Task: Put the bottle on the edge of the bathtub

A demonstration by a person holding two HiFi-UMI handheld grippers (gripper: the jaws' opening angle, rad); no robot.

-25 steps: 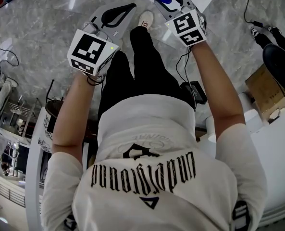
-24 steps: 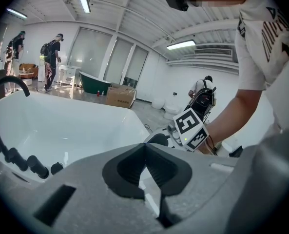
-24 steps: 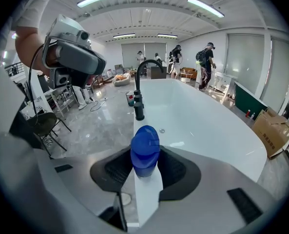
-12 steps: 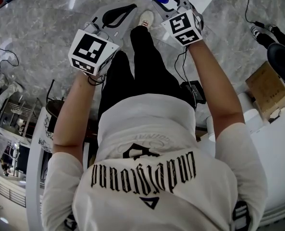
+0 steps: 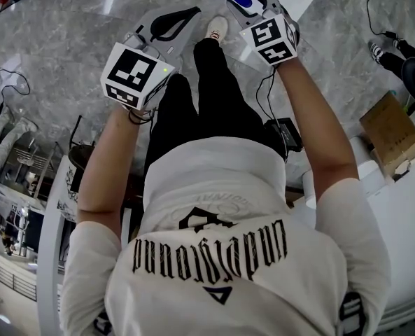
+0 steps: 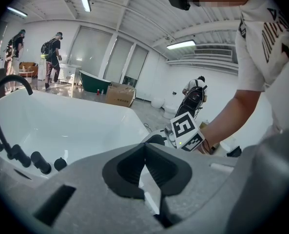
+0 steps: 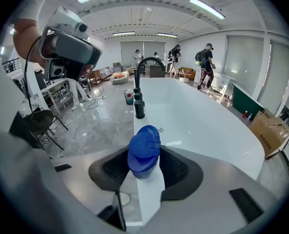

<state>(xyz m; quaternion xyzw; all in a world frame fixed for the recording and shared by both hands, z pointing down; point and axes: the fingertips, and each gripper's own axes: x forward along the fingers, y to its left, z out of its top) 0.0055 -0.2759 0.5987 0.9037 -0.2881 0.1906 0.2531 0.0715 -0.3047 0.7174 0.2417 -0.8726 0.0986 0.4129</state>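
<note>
My right claw [image 7: 144, 165] is clamped on the bottle [image 7: 144, 150]. The blue cap stands up between the pads, over the tub [image 7: 198, 121] near its edge, on the side where the black faucet [image 7: 139, 89] stands farther along. I can't tell whether the base touches the edge or hangs above it, because the claw body hides the bottom. My left claw [image 6: 145, 147] is closed with nothing in it, off to the side and well apart from the bottle.

The main risk I see is letting go blind. If the base is not flat on the edge when I open, the bottle probably drops, tips, and either slides into the tub or falls to the floor [image 7: 100, 126]. The edge looks narrow and glossy, so a base set partly over either side would likely topple. A tall bottle with a heavy cap end may also rock if one pad drags on it as I pull away. I judge it safest to lower until it seats, open slowly, and back straight out. The faucet is far enough off to be a small worry.
</note>
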